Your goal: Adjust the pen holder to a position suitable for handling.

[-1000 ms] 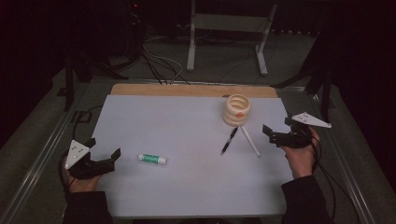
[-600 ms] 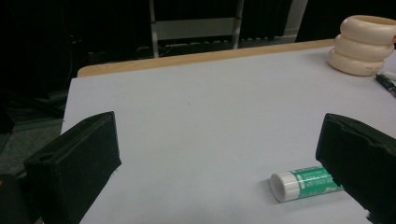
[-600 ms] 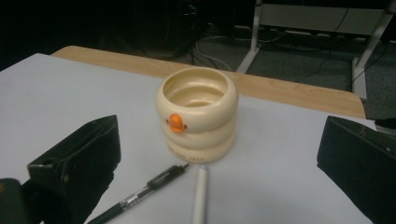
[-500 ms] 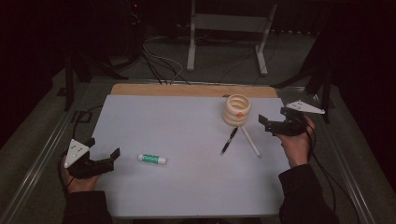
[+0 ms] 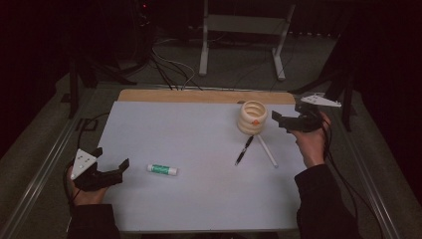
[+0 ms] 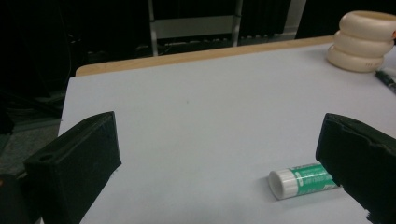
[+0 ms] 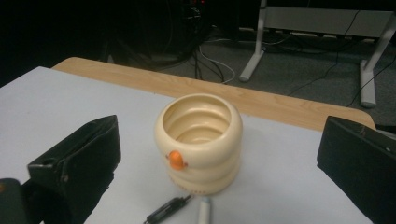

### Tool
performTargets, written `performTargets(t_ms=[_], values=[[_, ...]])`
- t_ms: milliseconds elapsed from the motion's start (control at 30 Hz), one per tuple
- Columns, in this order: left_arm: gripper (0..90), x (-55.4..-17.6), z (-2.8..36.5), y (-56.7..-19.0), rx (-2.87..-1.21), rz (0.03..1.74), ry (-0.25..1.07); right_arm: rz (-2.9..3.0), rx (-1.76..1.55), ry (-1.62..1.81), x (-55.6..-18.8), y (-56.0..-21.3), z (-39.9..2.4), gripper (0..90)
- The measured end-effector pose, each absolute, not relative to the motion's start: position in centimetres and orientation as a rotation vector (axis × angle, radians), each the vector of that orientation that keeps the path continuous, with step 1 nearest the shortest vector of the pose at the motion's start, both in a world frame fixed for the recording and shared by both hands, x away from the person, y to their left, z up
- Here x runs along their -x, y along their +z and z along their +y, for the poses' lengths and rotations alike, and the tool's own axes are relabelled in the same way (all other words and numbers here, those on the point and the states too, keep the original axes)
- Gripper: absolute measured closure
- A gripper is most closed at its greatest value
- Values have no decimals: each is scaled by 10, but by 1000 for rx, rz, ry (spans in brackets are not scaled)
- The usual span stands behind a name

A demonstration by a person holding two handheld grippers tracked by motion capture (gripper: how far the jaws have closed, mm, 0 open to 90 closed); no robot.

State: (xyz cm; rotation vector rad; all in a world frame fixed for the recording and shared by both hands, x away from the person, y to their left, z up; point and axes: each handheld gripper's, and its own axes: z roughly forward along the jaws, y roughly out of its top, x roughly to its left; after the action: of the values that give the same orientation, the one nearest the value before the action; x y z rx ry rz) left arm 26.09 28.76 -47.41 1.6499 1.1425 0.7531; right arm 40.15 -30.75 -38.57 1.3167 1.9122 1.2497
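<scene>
1. The right gripper (image 5: 279,119) hovers near the far right corner of the table, its jaws spread wide and holding nothing; it faces the cream ribbed cup (image 5: 252,117) and stands just beside it, not touching.
2. In the right gripper view the cup (image 7: 200,140) stands upright between the two jaws, with a small orange knob (image 7: 175,159) on its front.
3. A black pen (image 5: 244,150) and a white pen (image 5: 266,150) lie just in front of the cup.
4. The left gripper (image 5: 110,162) rests at the near left, jaws also wide apart and empty.
5. A green-and-white glue stick (image 5: 162,170) lies just beside it on the white table (image 5: 189,194).
</scene>
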Motion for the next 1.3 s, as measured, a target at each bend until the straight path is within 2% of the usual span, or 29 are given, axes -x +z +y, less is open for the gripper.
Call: performTargets(t_ms=[500, 1300], values=[[1, -261, 288, -476, -1646, 1159, 758, 1921, -1375, 1252, -435, -383, -298, 0], [1, -262, 290, -478, -1638, 1166, 751, 1957, -1522, 1134, -483, -421, -278, 3]])
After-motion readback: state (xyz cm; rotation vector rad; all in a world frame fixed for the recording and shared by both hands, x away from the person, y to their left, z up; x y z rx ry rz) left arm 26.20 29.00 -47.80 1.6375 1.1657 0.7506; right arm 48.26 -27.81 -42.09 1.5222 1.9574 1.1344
